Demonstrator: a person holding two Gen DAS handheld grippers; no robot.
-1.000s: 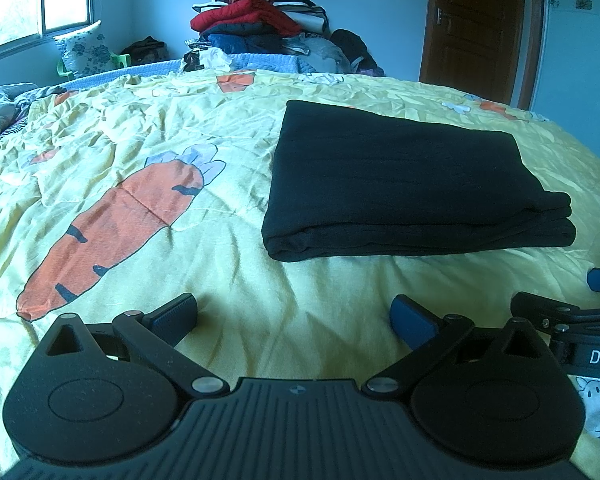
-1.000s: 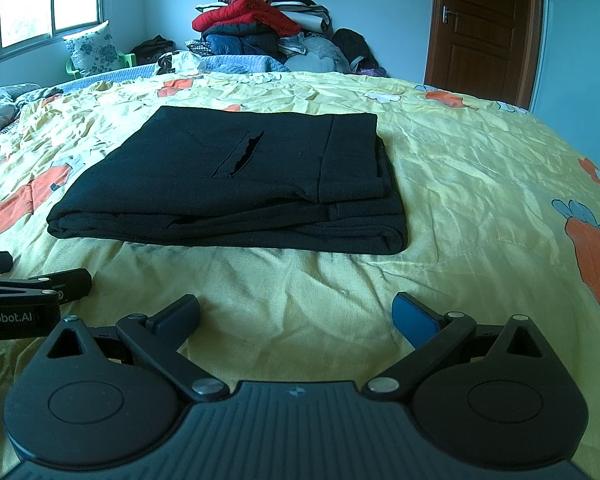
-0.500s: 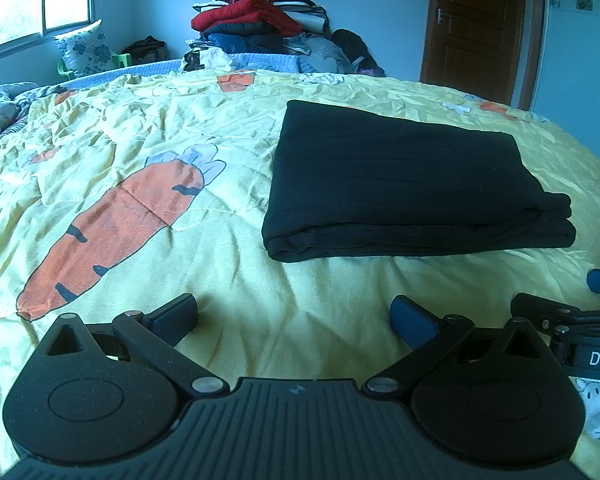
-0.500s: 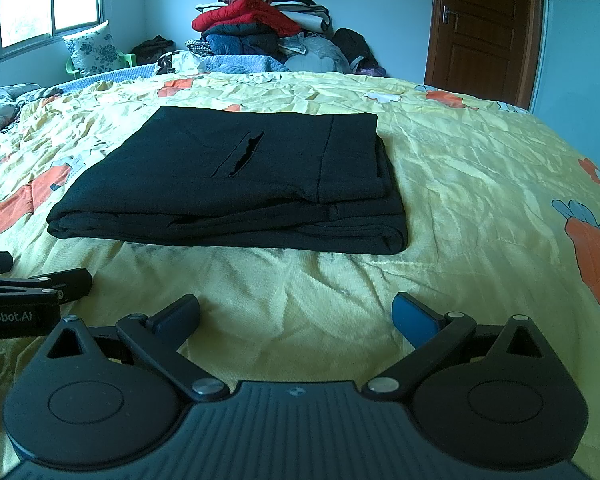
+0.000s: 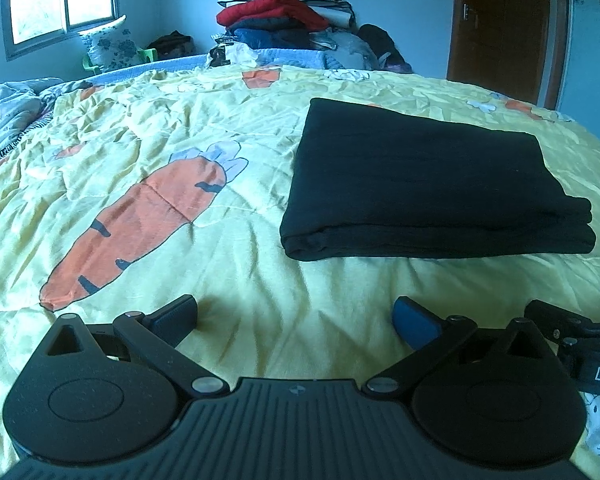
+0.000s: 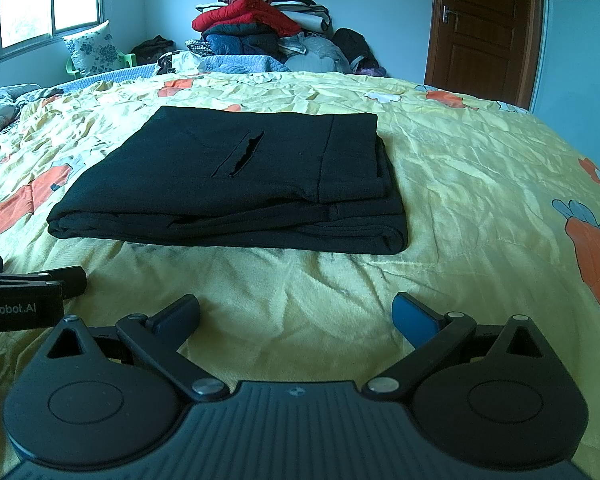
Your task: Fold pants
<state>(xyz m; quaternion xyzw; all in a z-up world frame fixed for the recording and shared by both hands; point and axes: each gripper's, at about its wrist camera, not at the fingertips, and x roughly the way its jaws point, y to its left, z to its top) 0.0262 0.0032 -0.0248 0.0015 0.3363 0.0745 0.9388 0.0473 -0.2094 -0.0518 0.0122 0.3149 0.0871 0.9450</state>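
Note:
The black pants [image 5: 424, 180] lie folded in a flat rectangle on the yellow carrot-print bedspread [image 5: 180, 128]. In the right wrist view the pants [image 6: 252, 184] show a pocket slit on top and stacked layers at the near edge. My left gripper [image 5: 296, 314] is open and empty, low over the bedspread, in front of the pants' left corner. My right gripper [image 6: 296, 314] is open and empty, a short way in front of the pants' near edge. Each gripper shows at the side of the other's view.
A tall pile of clothes [image 6: 260, 24] stands at the far end of the bed. A wooden door [image 6: 484, 28] is at the back right, a window [image 6: 48, 0] at the back left. Rumpled bedding [image 5: 8, 112] lies at the far left.

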